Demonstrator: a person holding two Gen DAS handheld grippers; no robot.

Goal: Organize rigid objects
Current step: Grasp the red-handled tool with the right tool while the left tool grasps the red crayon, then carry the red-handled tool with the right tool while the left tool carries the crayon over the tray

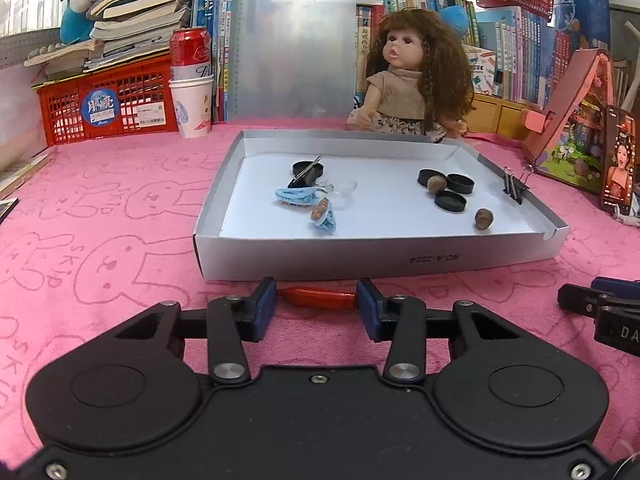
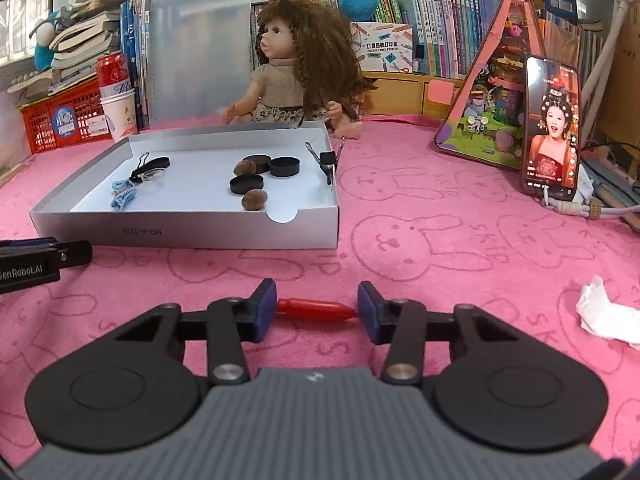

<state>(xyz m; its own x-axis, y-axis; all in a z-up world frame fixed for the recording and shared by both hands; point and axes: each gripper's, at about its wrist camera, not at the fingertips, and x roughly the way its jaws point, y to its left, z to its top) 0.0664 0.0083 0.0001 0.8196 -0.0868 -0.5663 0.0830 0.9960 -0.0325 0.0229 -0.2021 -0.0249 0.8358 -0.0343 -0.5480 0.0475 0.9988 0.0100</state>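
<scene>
The red pen-shaped object point(image 1: 318, 297) is glossy, tapered at one end, and lies crosswise on the pink rabbit-print cloth point(image 1: 100, 208). The left gripper point(image 1: 316, 306) pinches it end to end just before the grey cardboard tray point(image 1: 380, 258). In the right wrist view the right gripper point(image 2: 317, 309) clamps a second red pen-shaped object point(image 2: 316, 307) the same way. Only that view shows a crumpled white tissue point(image 2: 604, 312). A doll point(image 1: 416, 76) and bookshelves point(image 1: 520, 48) stand behind.
</scene>
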